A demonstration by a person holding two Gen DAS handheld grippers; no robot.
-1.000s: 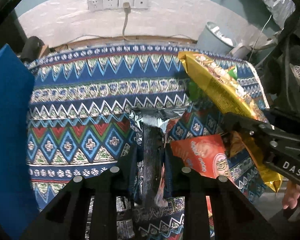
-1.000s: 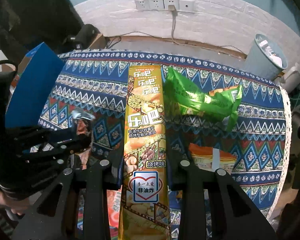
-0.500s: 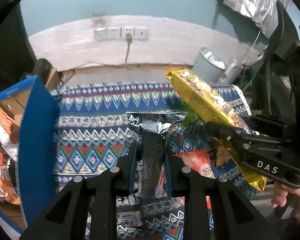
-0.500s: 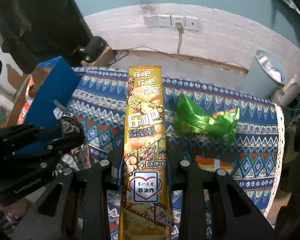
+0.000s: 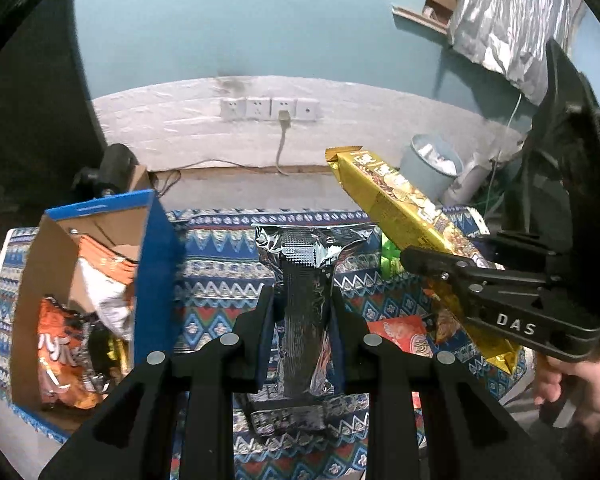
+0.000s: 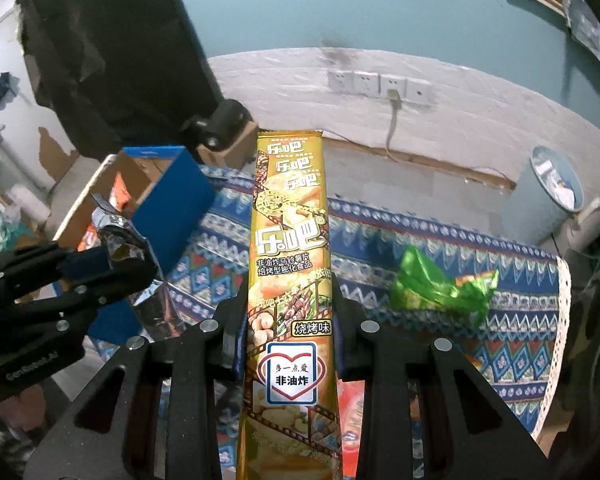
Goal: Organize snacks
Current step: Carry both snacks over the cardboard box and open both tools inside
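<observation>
Silver foil packet (image 5: 302, 280) pinched upright in closed left gripper (image 5: 302, 312), lifted off the patterned cloth (image 5: 220, 268). Open blue box (image 5: 156, 280), already holding snacks, just to its left: likely drop point. Right gripper (image 6: 286, 332) clamps gold chip pack (image 6: 288, 240) lengthwise, held high. Green bag (image 6: 440, 292) lies ahead-right.

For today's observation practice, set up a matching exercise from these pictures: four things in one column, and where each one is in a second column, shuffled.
Things
1. long gold packet
2. silver packet
3. green packet
4. orange bags

Places
A. inside the blue box
B. in the left gripper
C. lying on the patterned cloth
D. in the right gripper

Pairs: 1-D, 2-B, 3-C, 4-A
</observation>
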